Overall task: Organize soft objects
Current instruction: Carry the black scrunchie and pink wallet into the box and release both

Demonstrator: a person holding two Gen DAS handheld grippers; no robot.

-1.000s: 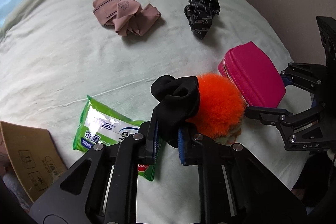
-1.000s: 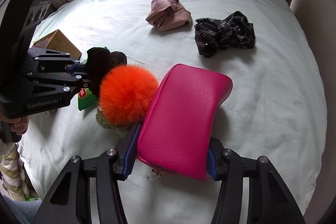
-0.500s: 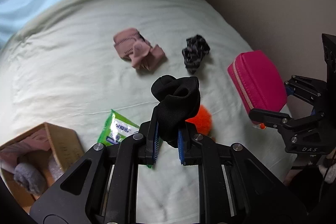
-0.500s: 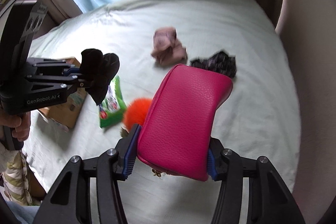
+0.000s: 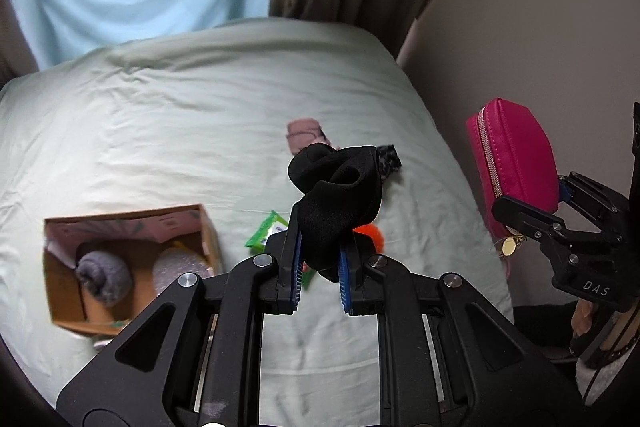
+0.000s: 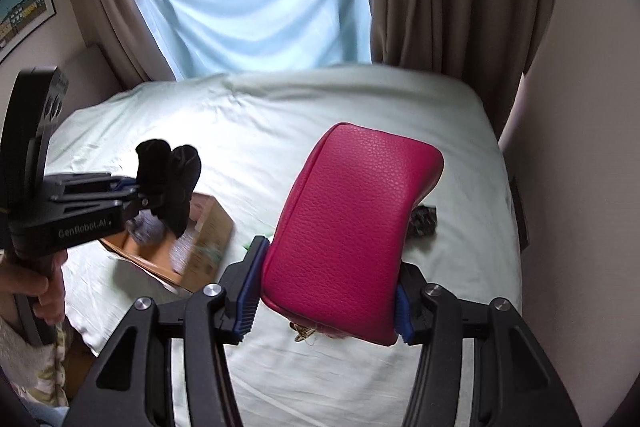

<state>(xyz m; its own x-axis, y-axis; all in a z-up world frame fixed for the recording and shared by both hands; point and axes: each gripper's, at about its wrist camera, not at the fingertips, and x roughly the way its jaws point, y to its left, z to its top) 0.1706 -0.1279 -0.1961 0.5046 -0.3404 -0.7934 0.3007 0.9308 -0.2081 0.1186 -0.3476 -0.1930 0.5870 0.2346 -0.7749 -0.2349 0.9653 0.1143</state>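
Our fingers are both loaded: the left gripper (image 5: 319, 267) is pinching a bunched black fabric sock (image 5: 340, 195) between its blue pads, jaws nearly together, and the right gripper (image 6: 326, 293) is clamping a magenta faux-leather zip pouch (image 6: 352, 235) across its width, jaws set partway. We are holding both items in the air above the pale green bed sheet (image 5: 160, 131).

In the left view, the open brown cardboard box (image 5: 208, 227) is lying at eight o'clock with a grey rolled sock (image 5: 104, 275) and a silvery bundle already inside; we are reading it as the destination.

What could go wrong: the black sock is caught only by a fold low in the pads, so a quick swing could let it slide out short of the box. The pouch is smooth and bulging, gripped near its lower edge, so it could pivot or squirt free if we tilt it. With two grippers heading for one small box, they could collide.

Our own load is hiding much of the bed: the orange furry pom-pom (image 5: 374, 233), green wipes packet (image 5: 268, 231), pink folded cloth (image 5: 304, 133) and black patterned scrunchie (image 5: 390, 163) are only peeking out. The right view is blurring the box.
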